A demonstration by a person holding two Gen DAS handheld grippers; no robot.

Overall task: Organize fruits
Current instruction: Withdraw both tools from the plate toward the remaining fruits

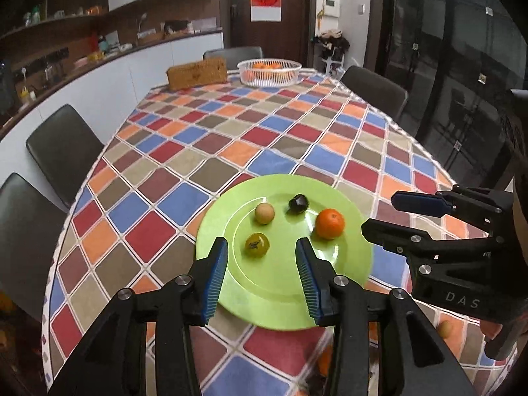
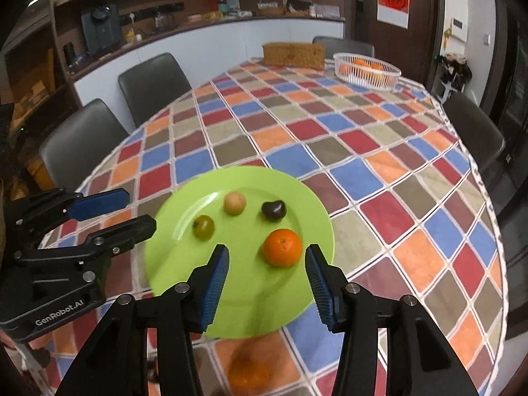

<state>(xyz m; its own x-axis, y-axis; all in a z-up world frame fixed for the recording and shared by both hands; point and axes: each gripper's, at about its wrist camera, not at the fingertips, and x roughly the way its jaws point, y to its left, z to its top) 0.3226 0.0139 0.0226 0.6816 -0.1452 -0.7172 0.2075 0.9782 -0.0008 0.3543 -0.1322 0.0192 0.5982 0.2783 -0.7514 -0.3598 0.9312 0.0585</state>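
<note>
The left claw point(image 1: 260, 247) hangs above the near part of a green plate point(image 1: 283, 310), its two blue-padded fingers apart with nothing between them; an olive-green fruit point(image 1: 256, 245) lies on the plate in the gap as seen from above, touched by neither pad. The right claw point(image 2: 266, 257) hangs over the same plate from the other side, its jaws likewise parted and empty, with an orange point(image 2: 282, 247) lying on the plate just beyond the tips, nearer the right finger.

On the plate lie four fruits, each apart from the others: the olive-green fruit, the orange, a pale tan round fruit point(image 1: 264, 213) and a dark, almost black fruit point(image 1: 298, 203). The last two sit on the plate's far side.

The plate rests near the front edge of a tabletop point(image 1: 297, 122) covered with a cloth of red, blue, orange and brown diamonds. Off the plate, close to the front edge, another orange fruit point(image 2: 248, 374) shows blurred between the right claw's arms, and a small tan fruit point(image 1: 445, 328) lies on the cloth beside the right claw.

At the far end stand a white basket point(image 1: 269, 72) holding orange fruit and a brown woven box point(image 1: 197, 73). Dark chairs point(image 1: 62, 151) stand around the tabletop.
</note>
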